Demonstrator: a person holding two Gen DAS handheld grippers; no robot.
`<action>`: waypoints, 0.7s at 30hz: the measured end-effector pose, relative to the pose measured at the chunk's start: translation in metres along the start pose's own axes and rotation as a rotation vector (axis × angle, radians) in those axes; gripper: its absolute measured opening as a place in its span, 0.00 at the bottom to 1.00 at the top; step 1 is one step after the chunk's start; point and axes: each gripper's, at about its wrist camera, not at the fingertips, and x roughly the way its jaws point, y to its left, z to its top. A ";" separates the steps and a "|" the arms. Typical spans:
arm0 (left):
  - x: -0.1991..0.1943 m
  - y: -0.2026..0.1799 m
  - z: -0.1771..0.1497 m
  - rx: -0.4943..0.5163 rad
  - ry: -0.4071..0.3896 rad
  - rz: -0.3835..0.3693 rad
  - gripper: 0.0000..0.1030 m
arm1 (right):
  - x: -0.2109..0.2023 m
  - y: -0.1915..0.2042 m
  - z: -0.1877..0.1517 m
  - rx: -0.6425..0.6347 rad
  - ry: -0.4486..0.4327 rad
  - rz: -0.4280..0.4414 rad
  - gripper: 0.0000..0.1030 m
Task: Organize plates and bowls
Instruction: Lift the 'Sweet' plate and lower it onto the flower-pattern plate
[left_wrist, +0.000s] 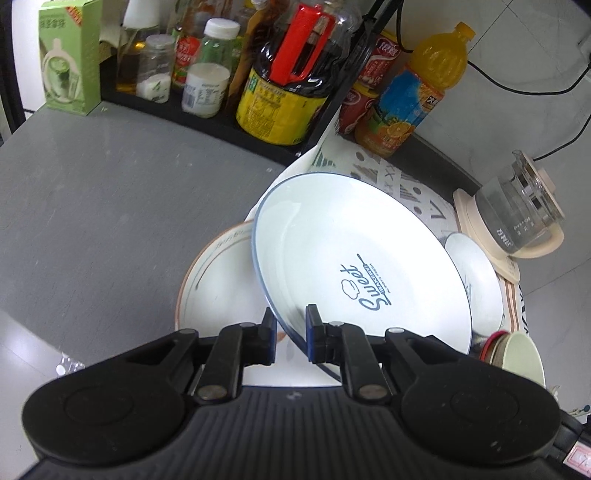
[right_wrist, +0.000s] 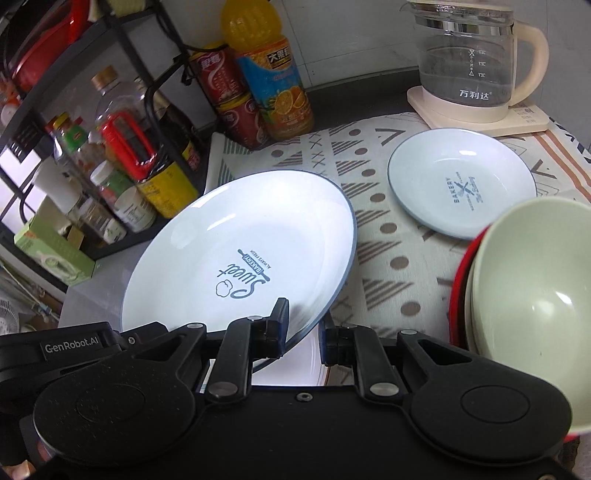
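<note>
Left wrist view: the left gripper (left_wrist: 291, 334) has its two blue-padded fingers closed narrowly on the near rim of the "Sweet" plate (left_wrist: 354, 266), a white plate with a thin blue edge, held tilted above the grey counter (left_wrist: 110, 192). Under it lies an orange-rimmed plate (left_wrist: 214, 280), flat on the counter and partly covered. Behind the tilted plate, a small blue-rimmed plate (left_wrist: 476, 273) rests on the patterned cloth (left_wrist: 399, 177), near the glass kettle (left_wrist: 517, 214) on its cream base. A pale green bowl (left_wrist: 521, 354) sits nested in darker bowls at the right.

In the right wrist view the right gripper (right_wrist: 303, 332) also straddles the rim of the same plate (right_wrist: 240, 258); one finger (right_wrist: 280, 325) lies on the plate's upper face, the other is below the edge, though whether both pads truly press it is hard to judge. The small plate (right_wrist: 461, 181) reads "Bakery". The green bowl (right_wrist: 532, 280) stands tilted at the right, inside a red-rimmed bowl (right_wrist: 458, 280). An orange juice bottle (right_wrist: 273, 81) stands by the rack.
</note>
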 end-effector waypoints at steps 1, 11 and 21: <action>-0.001 0.002 -0.003 0.000 0.003 0.001 0.13 | -0.001 0.001 -0.003 -0.002 0.000 -0.002 0.15; -0.011 0.014 -0.022 -0.002 0.023 -0.001 0.14 | -0.012 0.008 -0.028 -0.056 0.008 -0.032 0.15; -0.011 0.024 -0.031 -0.022 0.046 0.010 0.16 | -0.016 0.012 -0.038 -0.123 0.014 -0.049 0.16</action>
